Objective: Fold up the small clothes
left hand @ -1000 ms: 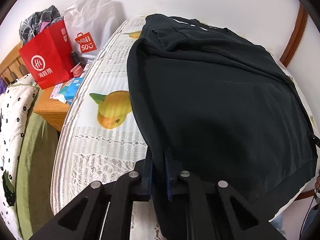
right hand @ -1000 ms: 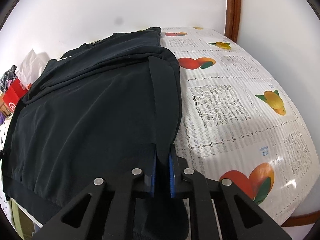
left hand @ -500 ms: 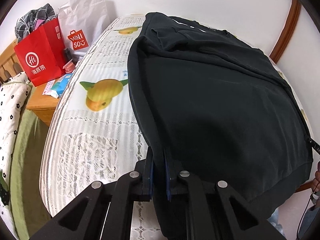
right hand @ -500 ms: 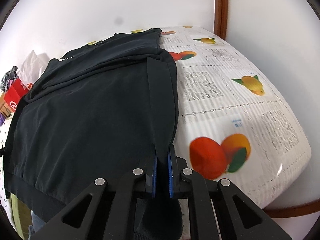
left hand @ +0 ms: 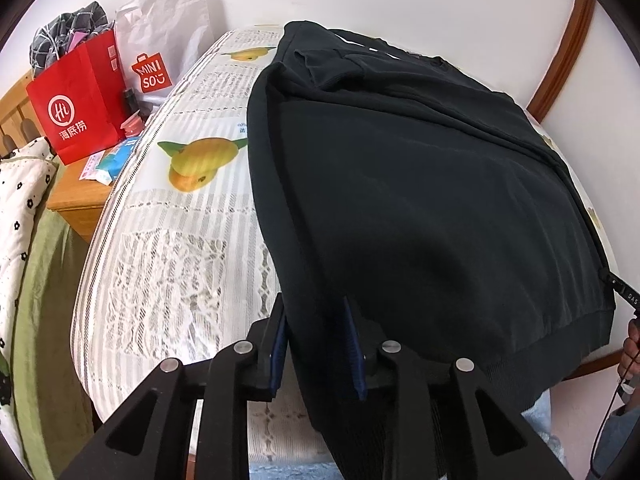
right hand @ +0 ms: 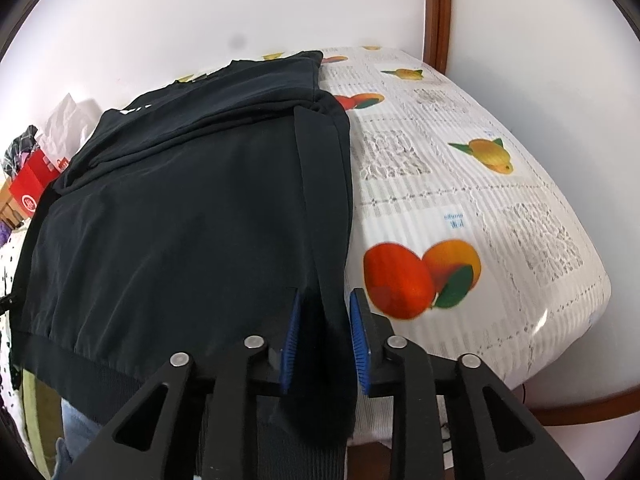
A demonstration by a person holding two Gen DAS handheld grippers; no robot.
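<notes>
Black sweatshirt (left hand: 420,184) spread on desk (left hand: 168,248), hem hanging over near edge at 6 o'clock. Left gripper (left hand: 316,344) and right gripper (right hand: 324,344) both opening, fabric between fingers, pads no longer pinching. Release fully, back out straight, don't drag hem. Bags (left hand: 80,100) at 10 o'clock, clear.

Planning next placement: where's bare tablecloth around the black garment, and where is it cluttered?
Bare tablecloth right of the black sweatshirt, out to the table edge. Narrower bare strip on its left. Crowded: side cabinet with the red bag and white bag.
</notes>
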